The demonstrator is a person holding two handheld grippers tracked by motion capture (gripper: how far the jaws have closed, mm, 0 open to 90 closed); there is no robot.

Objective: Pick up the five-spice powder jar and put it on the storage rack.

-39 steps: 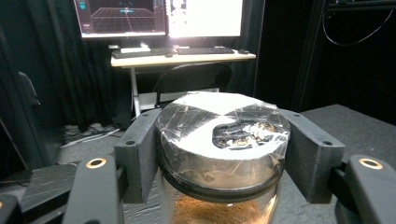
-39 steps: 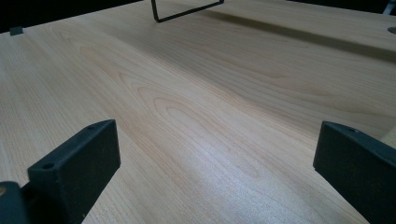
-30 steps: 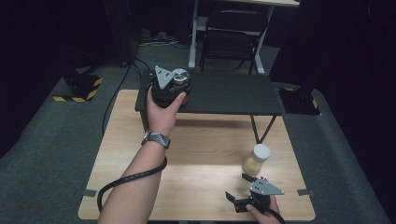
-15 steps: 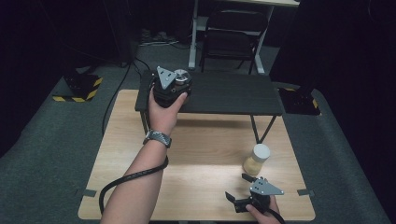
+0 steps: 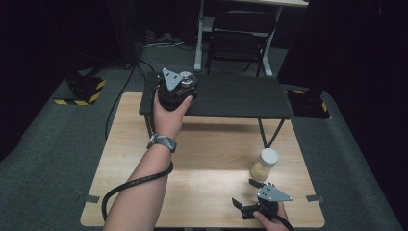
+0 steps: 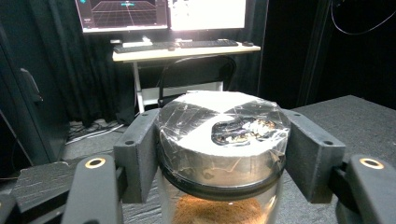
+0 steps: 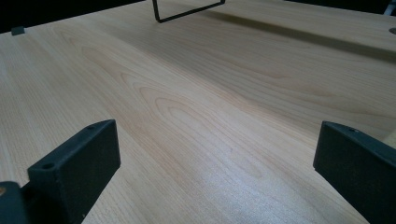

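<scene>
1. Left gripper (image 5: 185, 83) up at the left end of the black shelf (image 5: 231, 96), jaws clamped on either side of a jar (image 6: 222, 140) just under its foil-wrapped lid (image 6: 223, 119); brownish contents visible through the glass below.
2. Jar held upright at the shelf's left end, over its top surface; whether the base already touches the shelf cannot be told from these views.
3. Right gripper (image 5: 251, 195) low at the near edge of the wooden table (image 5: 202, 159), forward of and below the shelf, jaws spread wide with only bare wood between them.
4. Second jar (image 5: 264, 164) with a white lid standing on the table below the shelf's right end, just beyond the right gripper, untouched.
5. Step in hand, as judged: placing the gripped jar onto the shelf.
6. Next move, as judged: settle the base flat on the shelf well in from its left edge, then ease the jaws apart and back straight off without nudging the lid.
7. Likely after that: the white-lidded jar under the shelf's right end.
</scene>
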